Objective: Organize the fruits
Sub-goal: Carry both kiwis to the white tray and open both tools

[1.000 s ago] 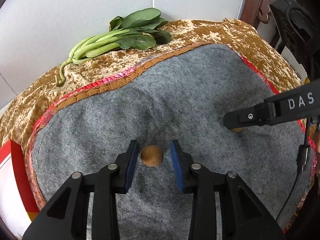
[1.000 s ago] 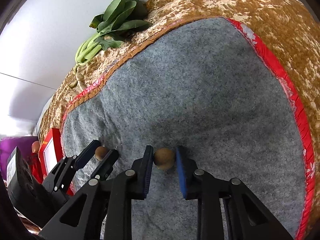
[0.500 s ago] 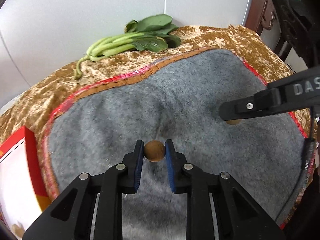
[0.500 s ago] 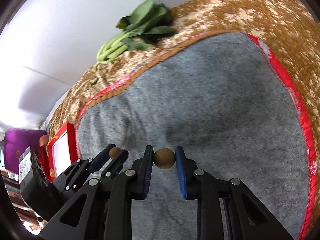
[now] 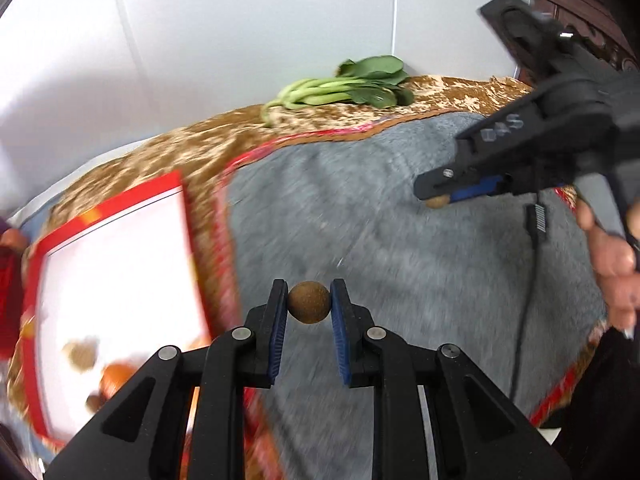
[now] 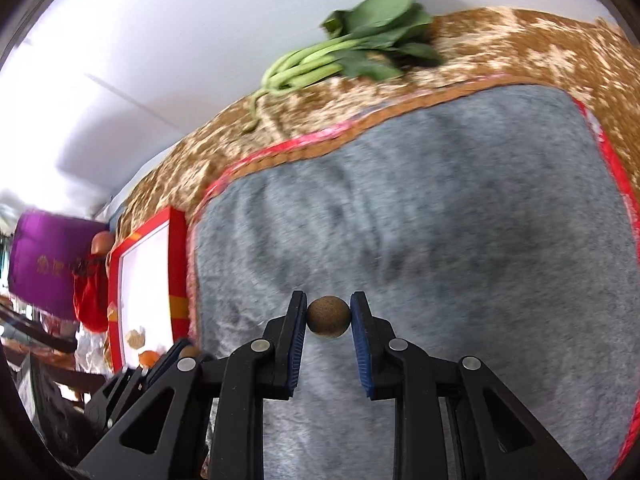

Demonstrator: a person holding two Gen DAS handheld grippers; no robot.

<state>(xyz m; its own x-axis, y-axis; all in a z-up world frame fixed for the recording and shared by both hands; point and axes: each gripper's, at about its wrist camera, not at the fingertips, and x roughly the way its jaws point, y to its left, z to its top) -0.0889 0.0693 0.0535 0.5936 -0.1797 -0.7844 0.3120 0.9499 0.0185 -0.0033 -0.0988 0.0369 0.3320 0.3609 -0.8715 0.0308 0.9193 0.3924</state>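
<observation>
Two tools, two small brown round fruits. The left tool [image 5: 309, 307] is clenched on one brown fruit [image 5: 309, 303] above the grey mat [image 5: 400, 240]; the right tool [image 6: 328, 317] grips the second fruit [image 6: 328, 316]. One red-rimmed white tray [image 5: 116, 248] lies at nine o'clock, one bunch of greens [image 5: 344, 86] at twelve.

Leafy greens [image 6: 352, 46] on gold cloth [image 6: 520, 44]; grey felt mat [image 6: 440, 216]; purple cloth [image 6: 44, 256] far left

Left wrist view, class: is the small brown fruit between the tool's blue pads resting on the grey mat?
No: the small brown fruit is clamped between the left tool's blue pads, held clear above the grey mat.
</observation>
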